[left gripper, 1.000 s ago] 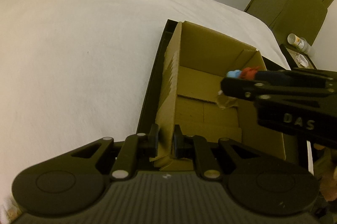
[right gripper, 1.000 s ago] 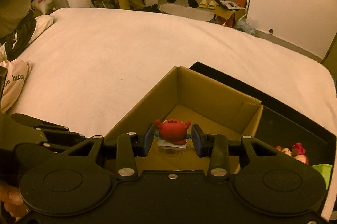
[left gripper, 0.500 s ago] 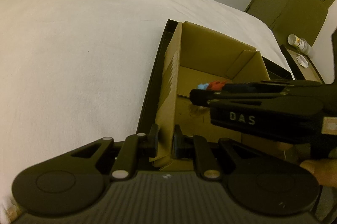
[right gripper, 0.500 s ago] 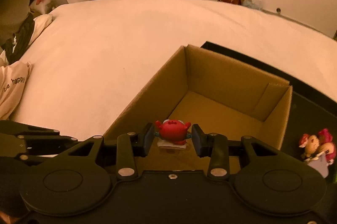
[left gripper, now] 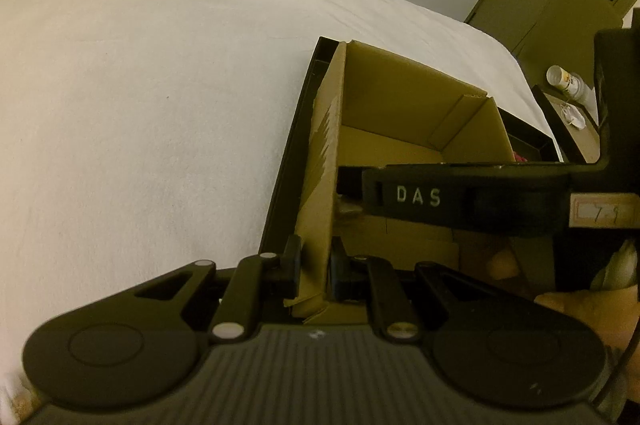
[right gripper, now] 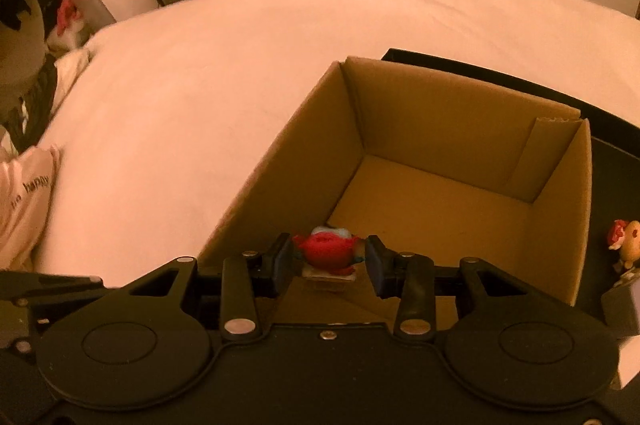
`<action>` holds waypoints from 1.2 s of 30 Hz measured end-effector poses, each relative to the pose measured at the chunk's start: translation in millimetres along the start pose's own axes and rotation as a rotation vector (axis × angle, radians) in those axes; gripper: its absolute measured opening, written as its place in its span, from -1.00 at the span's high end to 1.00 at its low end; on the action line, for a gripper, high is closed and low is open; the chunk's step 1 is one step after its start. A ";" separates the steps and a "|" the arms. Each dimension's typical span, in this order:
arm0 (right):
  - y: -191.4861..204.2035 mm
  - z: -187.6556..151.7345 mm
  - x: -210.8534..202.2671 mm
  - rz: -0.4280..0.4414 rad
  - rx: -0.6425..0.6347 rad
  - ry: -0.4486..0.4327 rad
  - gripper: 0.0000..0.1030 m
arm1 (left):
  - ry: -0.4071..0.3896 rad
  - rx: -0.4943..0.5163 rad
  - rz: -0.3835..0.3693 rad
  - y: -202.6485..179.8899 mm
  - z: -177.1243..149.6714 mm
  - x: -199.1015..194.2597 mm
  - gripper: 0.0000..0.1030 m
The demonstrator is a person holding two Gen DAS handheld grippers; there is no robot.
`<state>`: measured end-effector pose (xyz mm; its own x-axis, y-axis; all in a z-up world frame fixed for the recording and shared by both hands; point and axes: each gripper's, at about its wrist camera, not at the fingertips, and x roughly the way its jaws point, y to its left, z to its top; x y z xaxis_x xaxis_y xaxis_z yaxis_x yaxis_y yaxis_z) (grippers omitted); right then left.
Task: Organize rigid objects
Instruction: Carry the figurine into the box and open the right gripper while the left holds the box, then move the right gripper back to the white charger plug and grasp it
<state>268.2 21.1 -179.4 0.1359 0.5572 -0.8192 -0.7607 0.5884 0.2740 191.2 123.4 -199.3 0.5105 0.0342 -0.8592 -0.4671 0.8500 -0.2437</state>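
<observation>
An open cardboard box (right gripper: 440, 129) stands in a black tray (right gripper: 500, 77) on a white bed. My left gripper (left gripper: 316, 265) is shut on the box's near left wall (left gripper: 320, 185) and pinches the cardboard edge. My right gripper (right gripper: 328, 261) hangs inside the box at its near left corner. Its jaws are opening. Between them sits a small red crab figurine (right gripper: 326, 251) with blue claws, tipped forward, and the pads no longer press on it. In the left wrist view the right gripper's black body (left gripper: 460, 197) crosses the box and hides the figurine.
Small figurines (right gripper: 626, 241) lie in the tray right of the box. A white garment with lettering (right gripper: 28, 193) lies at the bed's left edge. A nightstand with a cup (left gripper: 564, 79) stands beyond the bed's right side. Bare sheet (left gripper: 140, 105) spreads left of the tray.
My right gripper has sunk into the box toward its near left corner. Its jaws have spread and the red figurine has tipped forward. The left gripper has not moved.
</observation>
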 end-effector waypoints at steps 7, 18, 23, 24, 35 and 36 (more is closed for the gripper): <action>-4.3 1.8 -18.1 0.005 0.022 -0.036 0.17 | 0.001 0.001 0.002 0.7 0.2 0.3 0.75; -11.9 -6.3 -57.7 -0.036 -0.005 -0.066 0.14 | 0.001 0.006 0.009 -0.3 0.5 1.1 0.76; -19.7 -10.9 -72.4 -0.051 0.000 -0.088 0.14 | 0.004 0.013 0.015 -2.1 0.9 1.1 0.76; -21.8 -11.7 -75.3 -0.055 0.003 -0.093 0.14 | 0.005 0.013 0.016 -2.3 1.1 1.3 0.76; -48.1 -24.7 -108.2 -0.101 0.024 -0.130 0.13 | 0.028 0.028 0.030 -6.5 5.7 4.4 0.76; -50.6 -26.3 -111.1 -0.108 0.026 -0.135 0.13 | 0.030 0.028 0.031 -6.8 6.3 4.7 0.76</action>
<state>274.9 -86.0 -115.5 0.3013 0.5621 -0.7703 -0.7208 0.6631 0.2019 201.3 121.1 -198.8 0.4736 0.0455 -0.8796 -0.4621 0.8630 -0.2042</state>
